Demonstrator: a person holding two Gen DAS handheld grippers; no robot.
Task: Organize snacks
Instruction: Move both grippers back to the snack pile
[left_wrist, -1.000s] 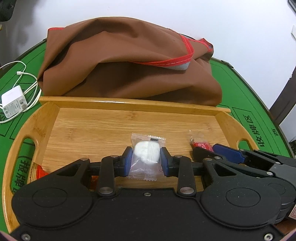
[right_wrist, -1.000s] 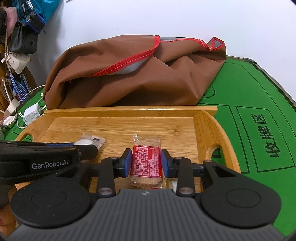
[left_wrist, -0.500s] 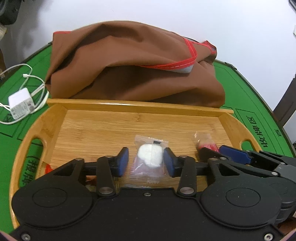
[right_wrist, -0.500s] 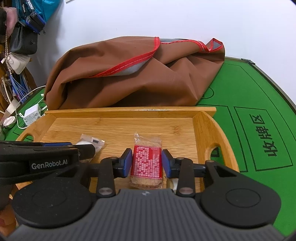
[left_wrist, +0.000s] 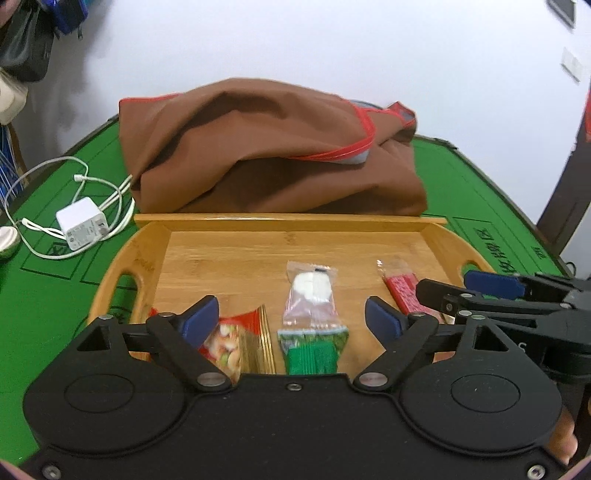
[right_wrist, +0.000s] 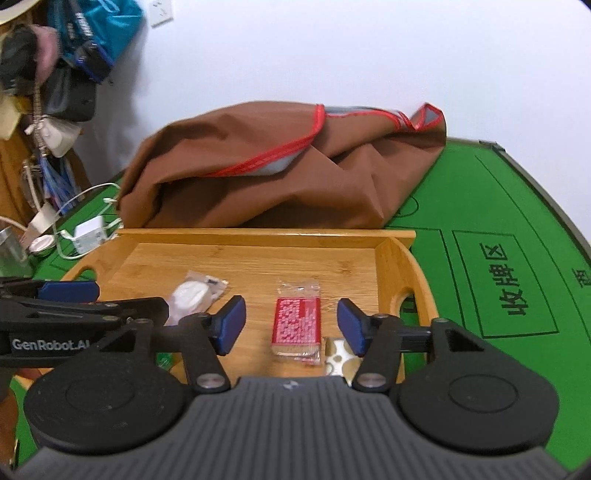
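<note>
**Inspector:** On the wooden tray (left_wrist: 147, 254), what do you record?

**Operator:** My left gripper (left_wrist: 291, 317) stands wide; its jaws have just been opening. The clear packet with the white sweet (left_wrist: 312, 295) lies flat on the tray floor between the blue pads, touched by neither. Nearer me on the tray, a green packet (left_wrist: 314, 350) touches that clear packet's near end, with a red and gold packet (left_wrist: 240, 343) just beside it, toward the tray's left handle.

**Inspector:** And the other hand?

**Operator:** My right gripper (right_wrist: 291, 325) is likewise spread, its jaws just having opened. The red wafer packet (right_wrist: 297, 323) rests on the tray floor between the pads, free of both. A white and gold wrapper (right_wrist: 341, 356) lies just beside it, toward the tray's right handle.

**Inspector:** Beyond the tray?

**Operator:** A brown cloth bag (left_wrist: 273, 158) slumps against the tray's far wall. A white charger (left_wrist: 81, 223) with its cable sits on the green table (right_wrist: 498, 206), off the tray's left end.
</note>
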